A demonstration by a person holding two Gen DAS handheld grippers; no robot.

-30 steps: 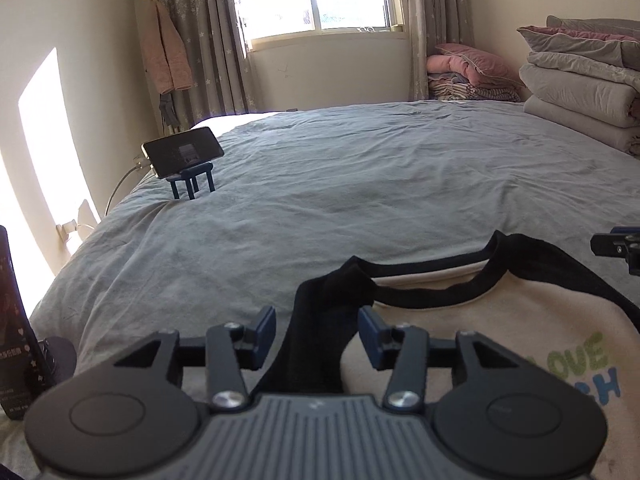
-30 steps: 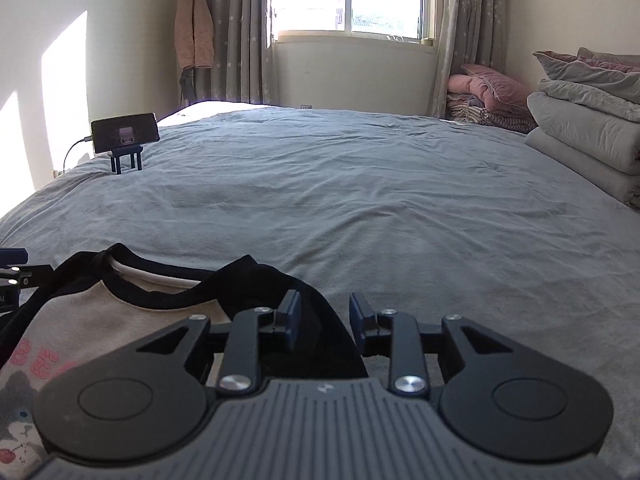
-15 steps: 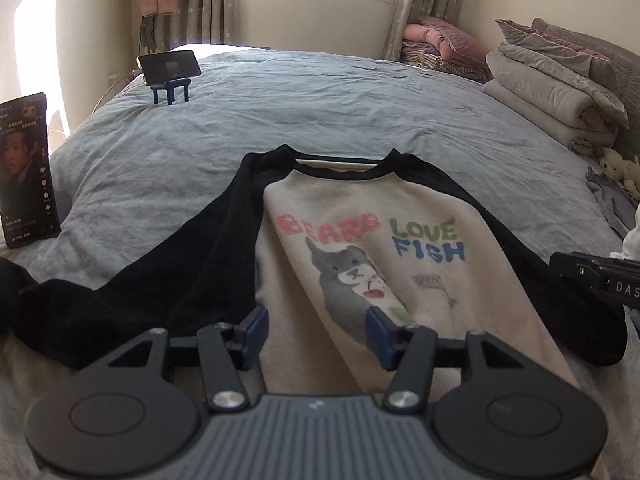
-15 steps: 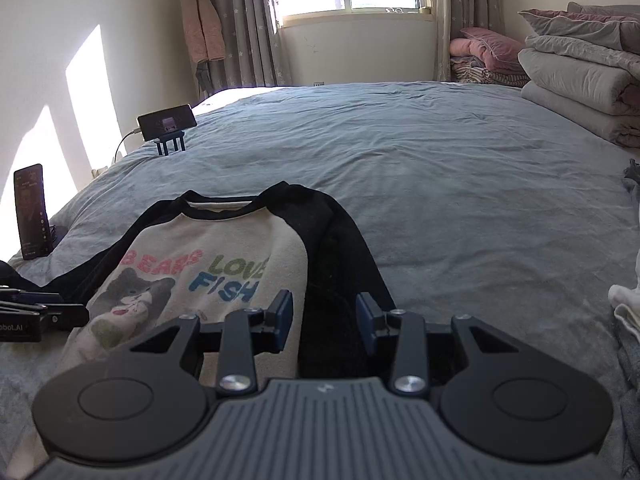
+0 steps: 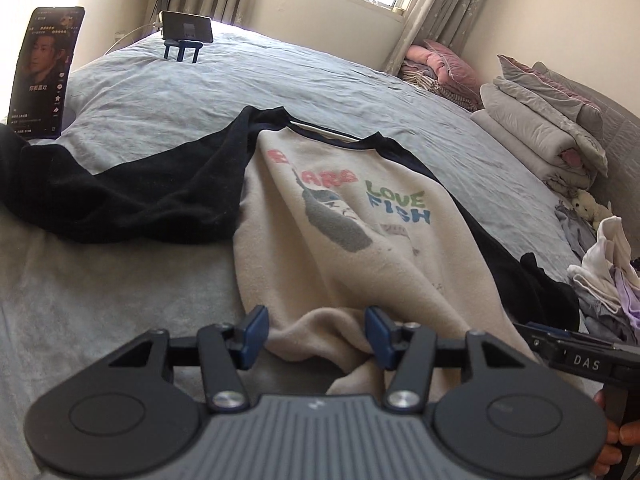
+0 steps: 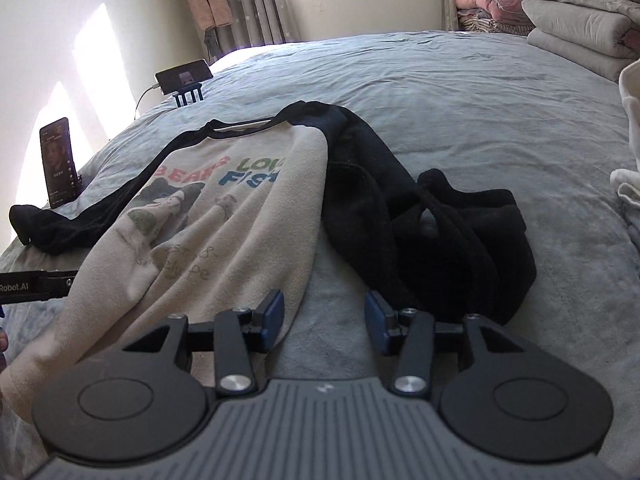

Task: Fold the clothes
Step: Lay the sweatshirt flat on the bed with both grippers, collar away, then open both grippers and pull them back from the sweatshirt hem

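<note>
A cream sweatshirt (image 5: 344, 240) (image 6: 224, 232) with black sleeves and a "BEARS LOVE FISH" print lies face up on the grey bed (image 5: 160, 92) (image 6: 460, 92). Its left sleeve (image 5: 120, 196) stretches toward the bed's left edge; its right sleeve (image 6: 432, 224) lies bunched. My left gripper (image 5: 316, 332) is open at the shirt's hem, a wrinkled fold of cream cloth between its fingers. My right gripper (image 6: 324, 320) is open over bare sheet, its left finger by the hem's right corner. Each gripper shows at the edge of the other's view.
Two phones stand at the bed's left side: one upright (image 5: 44, 72) (image 6: 58, 162), one on a blue stand (image 5: 186, 28) (image 6: 184, 76). Folded quilts (image 5: 548, 132) (image 6: 580, 28) are stacked at the right. Loose clothes (image 5: 604, 268) are piled near the right edge.
Both grippers have pulled back from the shirt's collar to its hem over the last second, so the whole shirt now shows. Both stayed open.
</note>
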